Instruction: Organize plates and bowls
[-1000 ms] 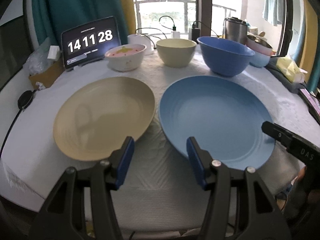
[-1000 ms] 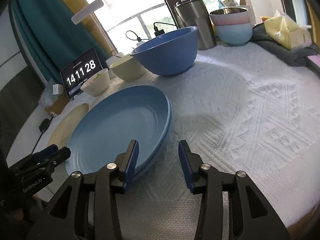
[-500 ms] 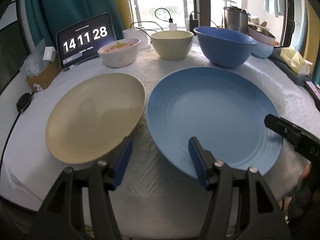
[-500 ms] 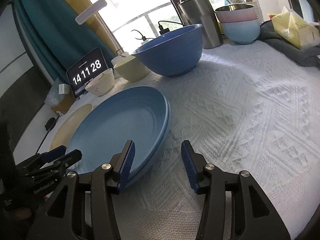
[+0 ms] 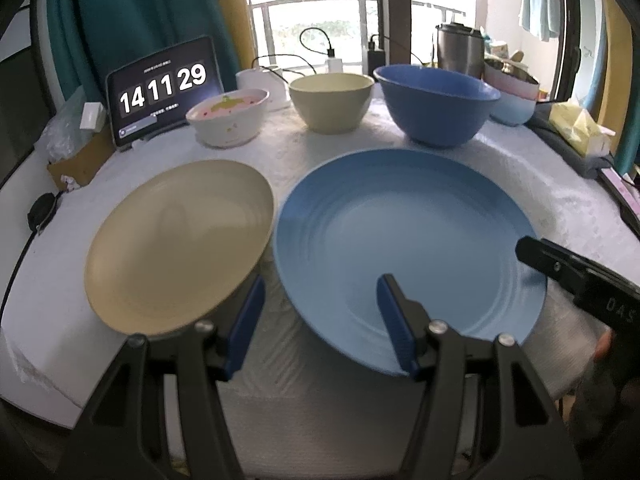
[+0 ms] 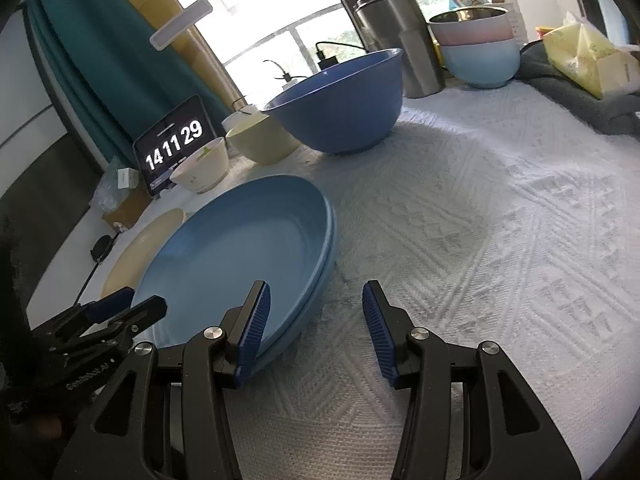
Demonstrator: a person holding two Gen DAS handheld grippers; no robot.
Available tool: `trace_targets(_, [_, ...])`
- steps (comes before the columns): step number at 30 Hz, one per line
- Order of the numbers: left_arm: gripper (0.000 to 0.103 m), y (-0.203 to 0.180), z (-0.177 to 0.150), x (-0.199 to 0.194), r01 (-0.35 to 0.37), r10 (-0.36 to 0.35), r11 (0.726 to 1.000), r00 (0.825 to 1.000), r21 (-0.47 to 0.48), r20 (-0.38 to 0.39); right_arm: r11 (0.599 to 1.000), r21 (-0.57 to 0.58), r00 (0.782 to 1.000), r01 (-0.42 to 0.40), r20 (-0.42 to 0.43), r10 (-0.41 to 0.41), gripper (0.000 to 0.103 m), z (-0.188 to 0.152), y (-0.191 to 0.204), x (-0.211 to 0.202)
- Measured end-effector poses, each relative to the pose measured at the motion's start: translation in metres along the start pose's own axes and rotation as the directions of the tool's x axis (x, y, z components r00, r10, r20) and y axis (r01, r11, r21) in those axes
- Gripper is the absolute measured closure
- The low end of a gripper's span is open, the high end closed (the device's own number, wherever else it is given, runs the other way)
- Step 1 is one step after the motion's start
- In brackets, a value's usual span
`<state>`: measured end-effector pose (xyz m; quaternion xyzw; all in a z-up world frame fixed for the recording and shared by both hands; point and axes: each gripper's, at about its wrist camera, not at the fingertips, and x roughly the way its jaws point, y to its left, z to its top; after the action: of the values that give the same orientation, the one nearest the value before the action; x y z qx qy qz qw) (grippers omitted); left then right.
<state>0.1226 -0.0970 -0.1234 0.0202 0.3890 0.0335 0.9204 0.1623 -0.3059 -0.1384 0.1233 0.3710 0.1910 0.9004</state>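
Left tool (image 5: 320,316), black w/ blue pads, is spread wide and holds nothing; it sits low at the near edge of the tabletop (image 5: 280,360), which has a white textured cloth over it. Its left pad is by the near rim of the round flat beige plate (image 5: 180,248); its right pad overlaps the near part of the large round blue plate (image 5: 408,240) in the picture, but contact can't be told.

Right tool (image 6: 314,330) is also spread, gripping nothing. In the right wrist view the blue plate (image 6: 240,256) looks like two stacked plates, and the tool's left pad is just at its near rim, the right pad over bare cloth. In the left wrist view the right tool's black body (image 5: 576,276) comes in from the right, over the blue plate's right rim.

Beige plate lies left, blue plate right, rims just beside each other.

Farther back, a row of bowls, left to right: small white bowl w/ pink inside (image 5: 228,118), beige bowl (image 5: 330,102), big deep blue bowl (image 5: 436,104), then a stack at far right w/ a pale blue bowl (image 6: 480,62) under a pink one.

Far left, a tablet clock (image 5: 164,90) reads 14 11 29. Steel tumbler (image 6: 400,40) stands behind the blue bowl. Yellow tissue pack (image 6: 588,56) on grey cloth, far right.
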Motion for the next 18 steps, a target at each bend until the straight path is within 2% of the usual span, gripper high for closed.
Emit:
trace_targets(9, [0.043, 0.009, 0.003, -0.007, 0.033, -0.032, 0.999, 0.999, -0.017, 0.036, 0.998, 0.023, 0.998, 0.058, 0.03, -0.058, 0.053, 0.005, 0.001, -0.012])
trace_targets(18, [0.043, 0.023, 0.009, -0.017, 0.058, -0.056, 0.998, 0.995, -0.024, 0.084, 0.998, -0.009, 0.997, 0.067, 0.047, -0.067, 0.053, 0.01, 0.025, -0.017])
